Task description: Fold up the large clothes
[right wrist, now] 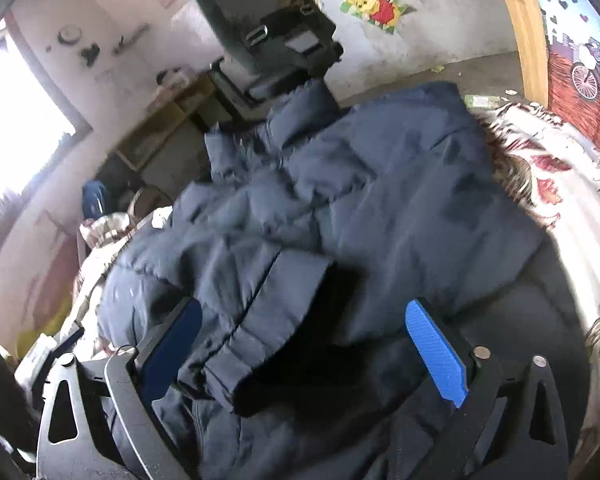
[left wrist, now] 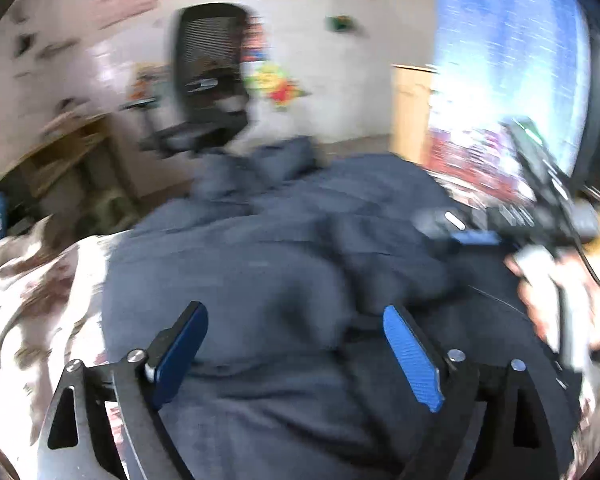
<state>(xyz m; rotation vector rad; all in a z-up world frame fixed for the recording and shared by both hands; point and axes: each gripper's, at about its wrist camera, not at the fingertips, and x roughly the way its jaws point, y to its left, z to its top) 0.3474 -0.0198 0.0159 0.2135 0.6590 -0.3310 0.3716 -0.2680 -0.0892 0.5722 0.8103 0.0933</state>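
- Closest to the left wrist camera, the left gripper hangs over a dark navy puffer jacket, its blue-padded fingers spread wide with only fabric showing between them and nothing pinched.
- Closest to the right wrist camera, the right gripper also has its fingers spread wide; a sleeve cuff of the jacket lies in the gap, but the pads are not closed on it.
- Only the left view shows the right gripper from outside, over the jacket's right side, with the person's hand on its handle. This view is blurred.
- The jacket is spread over a bed covered by a cream blanket with a red-brown floral pattern; its collar lies at the far end.
- The right view is sharper and shows the quilted seams and the sleeve folded across the body.
- Beyond the bed stands a black office chair, with a wooden shelf to its left.
- Farthest back, a pale wall carries colourful stickers; a blue patterned curtain hangs at the right.
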